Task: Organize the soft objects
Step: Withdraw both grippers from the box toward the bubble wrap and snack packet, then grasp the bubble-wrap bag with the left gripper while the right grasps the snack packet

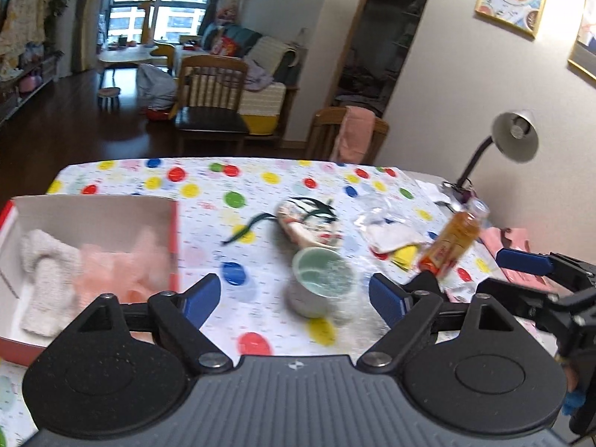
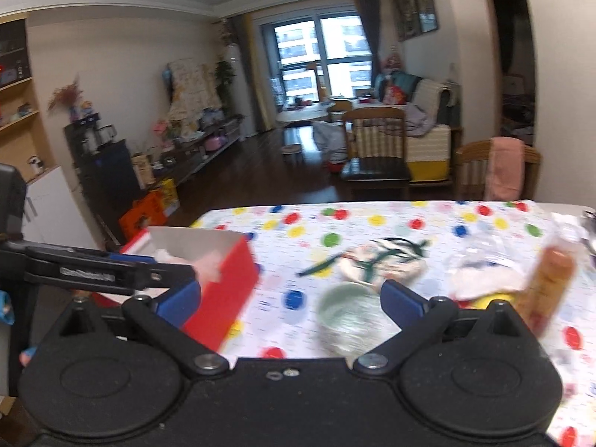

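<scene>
A red box (image 1: 175, 238) with a white inside sits at the table's left, holding a grey-white fluffy piece (image 1: 48, 275) and a pink fluffy piece (image 1: 119, 268). It shows as a red box (image 2: 223, 290) in the right wrist view too. At mid-table lies a soft pouch with dark green ribbons (image 1: 309, 223) (image 2: 380, 260). My left gripper (image 1: 294, 298) is open and empty, hovering between the box and a cup. My right gripper (image 2: 292, 298) is open and empty as well, just right of the left one.
A pale green cup (image 1: 320, 283) stands in front of both grippers. To the right are an orange bottle (image 1: 450, 238), a plastic bag with something white (image 1: 387, 227), a pink cloth (image 1: 510, 238) and a desk lamp (image 1: 514, 134). Chairs stand beyond the dotted tablecloth.
</scene>
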Motion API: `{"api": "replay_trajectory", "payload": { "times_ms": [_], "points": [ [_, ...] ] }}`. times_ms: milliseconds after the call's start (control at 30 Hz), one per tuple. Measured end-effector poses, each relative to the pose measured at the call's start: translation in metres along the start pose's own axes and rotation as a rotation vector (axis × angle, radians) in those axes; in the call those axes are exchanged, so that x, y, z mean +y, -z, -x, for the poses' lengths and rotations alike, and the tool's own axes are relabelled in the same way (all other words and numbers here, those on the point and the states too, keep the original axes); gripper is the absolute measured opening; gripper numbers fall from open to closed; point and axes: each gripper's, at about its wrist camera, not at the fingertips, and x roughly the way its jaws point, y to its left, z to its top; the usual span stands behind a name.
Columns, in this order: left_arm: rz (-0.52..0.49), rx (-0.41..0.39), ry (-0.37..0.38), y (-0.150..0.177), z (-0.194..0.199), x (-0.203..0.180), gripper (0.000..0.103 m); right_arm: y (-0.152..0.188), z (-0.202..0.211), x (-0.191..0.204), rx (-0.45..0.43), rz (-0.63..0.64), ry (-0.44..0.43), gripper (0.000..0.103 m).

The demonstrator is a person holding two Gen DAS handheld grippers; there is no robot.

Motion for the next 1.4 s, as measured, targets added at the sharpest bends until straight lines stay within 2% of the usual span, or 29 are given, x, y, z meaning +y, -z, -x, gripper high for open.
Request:
{"api": "replay_trajectory", "payload": {
  "times_ms": [67, 100, 300, 500, 567, 667, 933, 1067, 1400],
  "points": [
    [-0.009, 0.006, 0.013, 0.002, -0.005, -0.014, 0.1, 0.003, 0.007, -0.02, -0.002, -0.017, 0.034, 0.102],
    [-0.014, 0.007, 0.017, 0.004, -0.007, -0.021, 0.101, 0.008, 0.009, -0.026, -0.002, -0.026, 0.054, 0.102],
    [-0.03, 0.014, 0.035, 0.012, -0.024, -0.054, 0.102, 0.028, 0.021, -0.081, 0.01, -0.084, 0.149, 0.103],
    [-0.07, 0.053, 0.043, 0.023, -0.044, -0.088, 0.103, 0.05, 0.03, -0.133, 0.036, -0.142, 0.249, 0.103],
    [-0.065, 0.057, 0.027, 0.026, -0.05, -0.098, 0.103, 0.058, 0.032, -0.149, 0.049, -0.159, 0.275, 0.103],
    [-0.045, 0.075, 0.048, 0.032, -0.062, -0.111, 0.103, 0.066, 0.031, -0.17, 0.073, -0.167, 0.307, 0.103],
    [-0.063, 0.145, 0.05, 0.05, -0.105, -0.153, 0.103, 0.094, 0.023, -0.215, 0.147, -0.178, 0.338, 0.102],
    [-0.092, 0.166, 0.02, 0.058, -0.125, -0.171, 0.103, 0.104, 0.013, -0.233, 0.184, -0.162, 0.344, 0.102],
    [-0.093, 0.234, -0.066, 0.068, -0.168, -0.199, 0.103, 0.102, -0.016, -0.279, 0.215, -0.231, 0.372, 0.102]
  ]
}}
